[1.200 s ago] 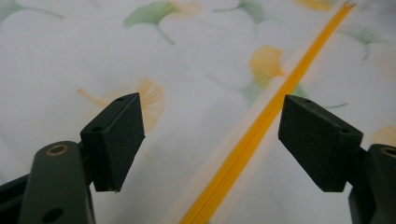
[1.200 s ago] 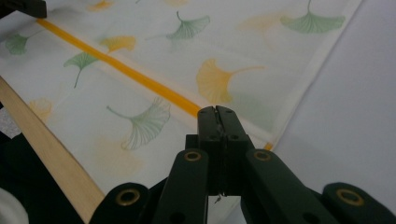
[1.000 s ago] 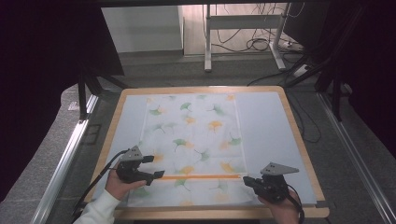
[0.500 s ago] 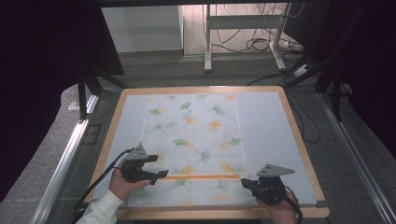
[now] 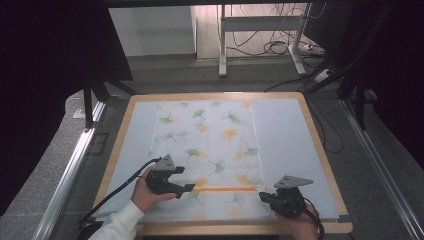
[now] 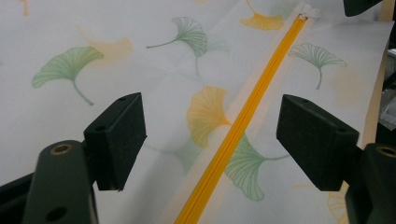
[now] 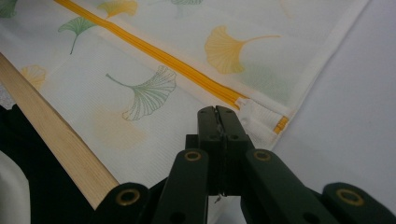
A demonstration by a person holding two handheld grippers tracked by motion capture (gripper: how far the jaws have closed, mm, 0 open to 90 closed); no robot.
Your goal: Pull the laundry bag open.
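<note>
A white mesh bag (image 5: 210,145) printed with green and orange ginkgo leaves lies flat on the table. An orange zipper (image 5: 225,189) runs across its near end. My left gripper (image 5: 189,188) hovers at the zipper's left part, open, with the zipper (image 6: 243,121) running between its wide-set pads (image 6: 119,135) untouched. My right gripper (image 5: 263,196) sits at the zipper's right end, jaws shut. In the right gripper view its tips (image 7: 217,116) rest against the white tab (image 7: 261,114) where the zipper (image 7: 163,56) ends. Whether cloth is pinched there I cannot tell.
The bag lies on a pale blue mat (image 5: 290,135) framed by a wooden table rim (image 5: 240,227). The rim (image 7: 56,135) passes close to the right gripper's left. Metal rails (image 5: 70,175) flank the table, and cables (image 5: 280,47) lie on the floor behind it.
My left gripper has slid to the right along the zipper, toward the right gripper. The right gripper and the bag have stayed where they were.
</note>
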